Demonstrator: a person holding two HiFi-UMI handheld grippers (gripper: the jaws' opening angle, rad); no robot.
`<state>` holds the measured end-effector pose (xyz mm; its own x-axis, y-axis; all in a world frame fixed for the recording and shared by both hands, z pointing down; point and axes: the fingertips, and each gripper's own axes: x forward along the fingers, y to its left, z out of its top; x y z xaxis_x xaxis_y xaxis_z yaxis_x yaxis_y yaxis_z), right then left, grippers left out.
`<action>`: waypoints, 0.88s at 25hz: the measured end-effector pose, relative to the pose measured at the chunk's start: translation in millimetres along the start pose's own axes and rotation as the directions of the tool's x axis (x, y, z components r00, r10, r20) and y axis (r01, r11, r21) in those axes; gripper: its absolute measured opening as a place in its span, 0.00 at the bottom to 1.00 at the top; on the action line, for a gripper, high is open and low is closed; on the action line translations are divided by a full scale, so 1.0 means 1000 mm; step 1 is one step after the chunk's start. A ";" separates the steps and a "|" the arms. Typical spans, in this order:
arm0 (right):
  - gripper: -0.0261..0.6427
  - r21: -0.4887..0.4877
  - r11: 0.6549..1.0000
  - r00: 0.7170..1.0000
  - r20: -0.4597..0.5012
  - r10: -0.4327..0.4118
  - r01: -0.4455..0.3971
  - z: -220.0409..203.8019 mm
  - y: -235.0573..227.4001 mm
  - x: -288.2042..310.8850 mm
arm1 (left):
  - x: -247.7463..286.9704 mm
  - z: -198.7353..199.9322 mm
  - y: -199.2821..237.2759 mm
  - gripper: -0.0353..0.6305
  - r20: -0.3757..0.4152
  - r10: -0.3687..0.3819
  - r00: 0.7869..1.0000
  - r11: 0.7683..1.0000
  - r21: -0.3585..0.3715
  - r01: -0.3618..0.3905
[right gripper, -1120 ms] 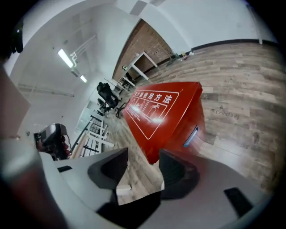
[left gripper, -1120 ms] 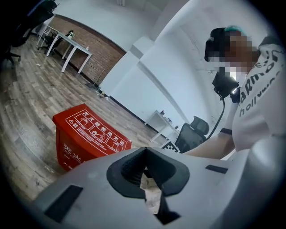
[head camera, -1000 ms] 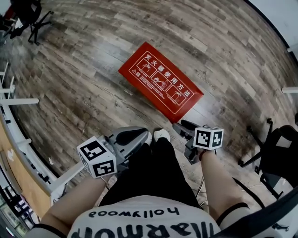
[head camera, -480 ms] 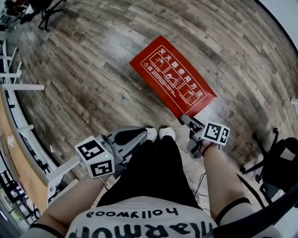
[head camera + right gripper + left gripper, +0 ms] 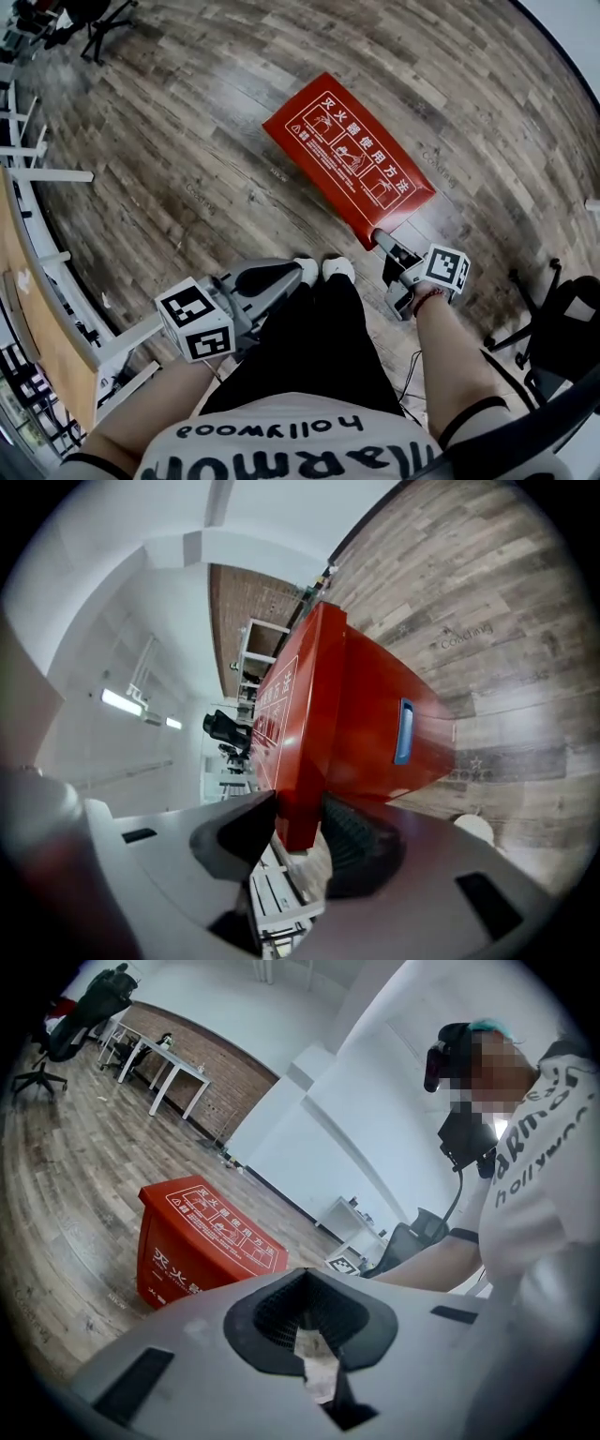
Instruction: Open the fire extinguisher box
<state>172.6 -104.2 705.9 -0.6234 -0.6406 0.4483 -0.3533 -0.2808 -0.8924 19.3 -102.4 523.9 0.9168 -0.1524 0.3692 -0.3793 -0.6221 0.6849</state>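
Head view: red fire extinguisher box [image 5: 349, 155] flat on the wooden floor [image 5: 169, 159], printed lid upward, just ahead of a pair of white shoes [image 5: 323, 270]. Right tool [image 5: 381, 240] now right at the box's near corner and touching it; a second ago hung short of that corner, over bare planks, and half a second ago had only just reached it. Its marker cube [image 5: 447, 270] tipped further over than before. Left tool [image 5: 292, 274] low beside the shoes, well apart from the box, much where it was a second ago. Left gripper view: jaws pressed together at the tips, with nothing between them and only a patch of floor showing through the hollow behind; box ahead and to the left, lid closed, out of reach of this tool. Right gripper view: pinching the thin red lip at the box's near corner, one dark pad against each face of it, the jaws having just been closing onto it. Blue fitting [image 5: 403, 731] on the box's side wall beyond, with planks behind.
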 end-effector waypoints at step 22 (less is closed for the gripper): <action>0.26 0.202 0.939 0.949 0.214 0.233 -0.276 0.009 0.043 -0.029 | -0.043 -0.008 0.004 0.06 0.059 0.013 0.998 1.000 0.011 -0.014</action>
<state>181.9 -104.3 653.9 -0.5242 -0.8262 0.2065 -0.0183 -0.2314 -0.9727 -22.3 -92.0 516.1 0.9173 -0.2055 0.3410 -0.3908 -0.6280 0.6729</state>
